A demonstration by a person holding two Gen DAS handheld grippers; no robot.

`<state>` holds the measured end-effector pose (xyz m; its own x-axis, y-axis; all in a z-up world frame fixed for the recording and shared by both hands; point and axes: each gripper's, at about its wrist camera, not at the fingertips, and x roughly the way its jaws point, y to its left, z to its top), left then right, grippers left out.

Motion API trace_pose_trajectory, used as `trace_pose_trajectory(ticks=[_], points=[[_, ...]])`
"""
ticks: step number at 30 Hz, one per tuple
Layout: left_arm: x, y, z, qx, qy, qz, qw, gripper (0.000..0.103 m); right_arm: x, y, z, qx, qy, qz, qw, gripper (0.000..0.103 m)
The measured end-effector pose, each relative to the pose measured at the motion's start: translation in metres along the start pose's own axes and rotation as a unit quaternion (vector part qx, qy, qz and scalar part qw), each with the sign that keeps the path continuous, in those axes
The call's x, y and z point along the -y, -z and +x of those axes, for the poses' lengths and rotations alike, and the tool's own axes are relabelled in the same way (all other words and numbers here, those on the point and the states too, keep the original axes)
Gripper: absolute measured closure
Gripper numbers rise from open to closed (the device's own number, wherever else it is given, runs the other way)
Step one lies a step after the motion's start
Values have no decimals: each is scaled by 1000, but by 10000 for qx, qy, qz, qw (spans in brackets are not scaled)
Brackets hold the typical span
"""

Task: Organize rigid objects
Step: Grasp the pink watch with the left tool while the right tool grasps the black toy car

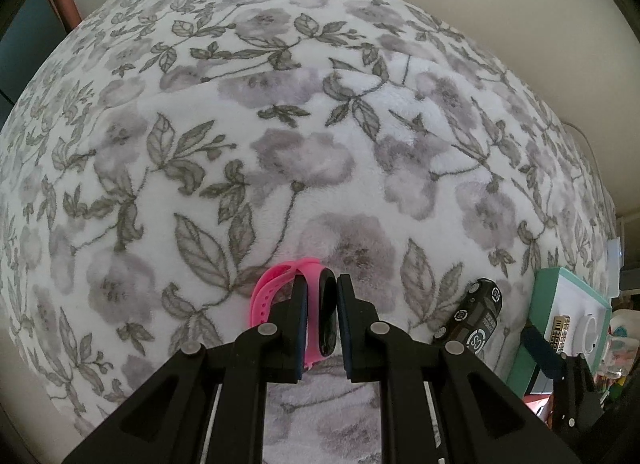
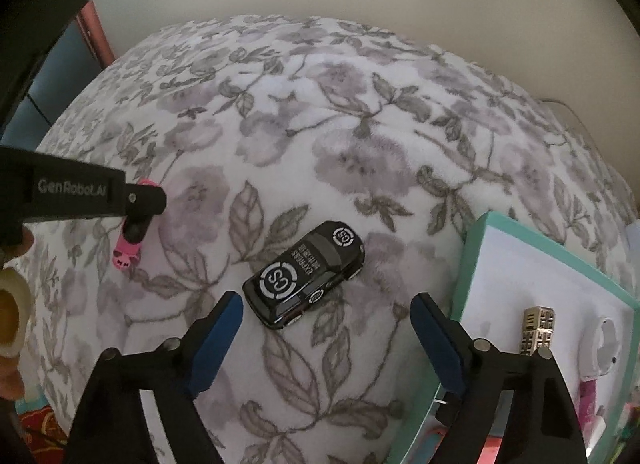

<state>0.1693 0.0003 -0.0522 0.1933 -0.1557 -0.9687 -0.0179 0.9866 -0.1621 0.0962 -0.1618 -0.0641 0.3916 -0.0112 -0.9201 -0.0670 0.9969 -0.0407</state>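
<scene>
Pink fitness band [image 1: 316, 316] sits clamped in the left tongs [image 1: 322, 324] above the bed [image 1: 280, 144], ready for boxing, while the right tongs [image 2: 326, 328] gape empty just short of the black toy car [image 2: 306, 272], the teal box [image 2: 472, 248] to its right.

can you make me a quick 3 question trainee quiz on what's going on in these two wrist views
1. True or false: the left gripper is shut on the pink fitness band.
2. What lies on the floral blanket ahead of the open right gripper? A) black toy car B) spoon C) cup
3. Which item stands in the teal tray closest to the right gripper?

Key
1. True
2. A, the black toy car
3. The small metal tower model
</scene>
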Motion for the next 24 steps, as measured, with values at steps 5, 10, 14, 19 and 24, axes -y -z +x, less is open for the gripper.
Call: trace_pose_trajectory(ticks=[5, 10, 14, 19, 24], points=[[1, 1, -1, -12, 32, -15, 10000, 88, -5, 5, 8, -70, -25, -248, 9997, 19], [1, 2, -1, -11, 24, -19, 10000, 88, 0, 3, 13, -19, 63, -270, 9996, 20], [2, 1, -1, -6, 5, -7, 10000, 88, 2, -4, 16, -10, 193, -283, 9994, 21], [1, -2, 2, -26, 2, -6, 10000, 88, 1, -12, 23, -14, 229, -279, 9993, 21], [2, -3, 4, -27, -23, 15, 10000, 88, 5, -16, 27, 64, 120, -180, 9997, 22]])
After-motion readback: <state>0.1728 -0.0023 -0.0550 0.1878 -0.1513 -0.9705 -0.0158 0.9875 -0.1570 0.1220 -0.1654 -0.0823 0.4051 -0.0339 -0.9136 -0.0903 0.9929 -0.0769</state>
